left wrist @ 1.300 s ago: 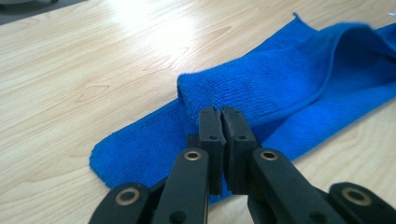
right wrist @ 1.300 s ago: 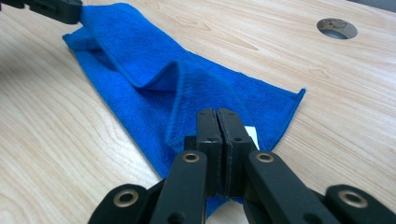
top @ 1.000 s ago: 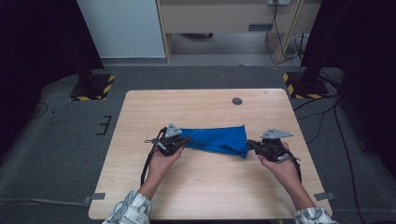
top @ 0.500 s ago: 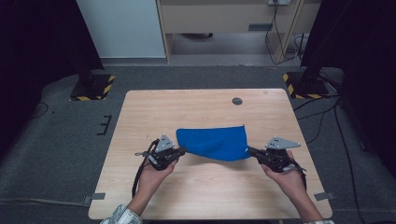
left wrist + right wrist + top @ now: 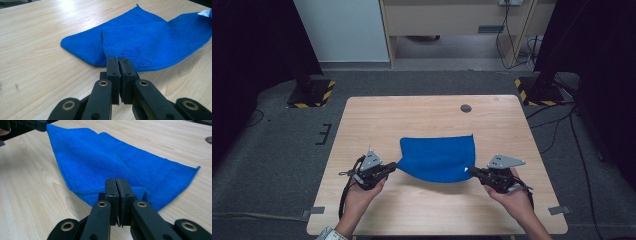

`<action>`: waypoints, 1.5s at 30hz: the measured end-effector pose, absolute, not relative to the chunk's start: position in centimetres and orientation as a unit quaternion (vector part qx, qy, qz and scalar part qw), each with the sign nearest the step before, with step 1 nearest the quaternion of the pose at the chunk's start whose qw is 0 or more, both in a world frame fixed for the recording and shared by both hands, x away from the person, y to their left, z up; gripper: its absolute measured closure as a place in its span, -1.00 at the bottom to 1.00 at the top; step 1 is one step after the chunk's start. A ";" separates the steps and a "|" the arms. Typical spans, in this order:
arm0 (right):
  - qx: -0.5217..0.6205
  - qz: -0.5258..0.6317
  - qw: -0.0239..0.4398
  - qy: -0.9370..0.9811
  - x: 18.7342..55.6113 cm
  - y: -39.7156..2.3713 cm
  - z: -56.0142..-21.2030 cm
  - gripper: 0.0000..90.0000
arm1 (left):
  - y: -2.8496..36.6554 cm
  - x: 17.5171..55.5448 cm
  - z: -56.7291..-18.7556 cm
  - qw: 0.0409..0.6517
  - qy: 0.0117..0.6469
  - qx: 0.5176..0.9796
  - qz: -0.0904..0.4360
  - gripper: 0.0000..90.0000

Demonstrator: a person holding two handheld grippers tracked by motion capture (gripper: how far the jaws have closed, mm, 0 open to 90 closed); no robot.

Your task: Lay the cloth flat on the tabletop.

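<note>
Here your left gripper [image 5: 391, 167] is clamped on the near left corner of the blue cloth [image 5: 438, 157]; your right gripper [image 5: 473, 171] pinches its near right corner; the cloth hangs folded between them, its far edge resting on the table [image 5: 422, 112] beyond both jaws.

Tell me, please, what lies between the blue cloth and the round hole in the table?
Bare wood. In the high view, the table has nothing between the blue cloth and the round hole.
</note>
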State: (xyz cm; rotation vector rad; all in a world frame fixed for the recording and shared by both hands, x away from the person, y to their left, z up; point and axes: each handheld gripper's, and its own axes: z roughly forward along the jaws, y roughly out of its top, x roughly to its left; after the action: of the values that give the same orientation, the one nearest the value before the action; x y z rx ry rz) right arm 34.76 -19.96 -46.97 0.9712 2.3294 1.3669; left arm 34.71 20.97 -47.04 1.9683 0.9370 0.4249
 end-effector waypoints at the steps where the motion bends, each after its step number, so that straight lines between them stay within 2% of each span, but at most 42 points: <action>1: 0.333 0.473 0.135 0.805 34.7 -19.8 -46.9 0.96 | 21.0 34.5 -47.1 0.443 0.378 0.795 0.170 0.95; 16: 0.344 0.474 0.149 0.797 32.2 -23.7 -45.4 0.95 | 18.1 32.1 -47.9 0.429 0.339 0.829 0.119 0.94; 22: 0.342 0.450 0.135 0.814 31.7 -23.8 -46.1 0.88 | 18.1 31.1 -48.0 0.426 0.337 0.834 0.098 0.94; 27: 0.335 0.455 0.138 0.813 31.7 -23.7 -45.7 0.93 | 18.3 30.1 -47.7 0.427 0.335 0.833 0.103 0.94; 32: 0.335 0.444 0.142 0.819 32.0 -23.1 -45.8 0.86 | 18.6 29.3 -47.6 0.427 0.333 0.835 0.100 0.92; 36: 0.360 0.429 0.156 0.814 33.7 -23.1 -46.4 0.67 | 19.0 29.0 -47.5 0.432 0.330 0.832 0.114 0.72; 39: 0.385 0.417 0.165 0.806 35.4 -23.1 -47.1 0.42 | 19.4 29.2 -47.3 0.439 0.342 0.821 0.128 0.23; 40: 0.395 0.414 0.164 0.804 36.1 -23.1 -47.3 0.41 | 19.6 29.3 -47.2 0.444 0.342 0.818 0.132 0.13; 42: 0.405 0.406 0.169 0.802 37.3 -23.1 -47.7 0.29 | 19.9 29.7 -47.1 0.450 0.347 0.810 0.143 -0.06; 45: 0.422 0.392 0.171 0.799 39.3 -23.0 -48.5 0.16 | 20.3 30.8 -46.9 0.455 0.347 0.806 0.152 -0.18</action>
State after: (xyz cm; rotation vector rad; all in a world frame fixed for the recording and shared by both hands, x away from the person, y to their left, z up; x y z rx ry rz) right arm 39.25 -22.96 -48.48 1.1986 2.2690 1.1131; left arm 30.78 20.27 -46.90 1.9877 0.8568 0.3740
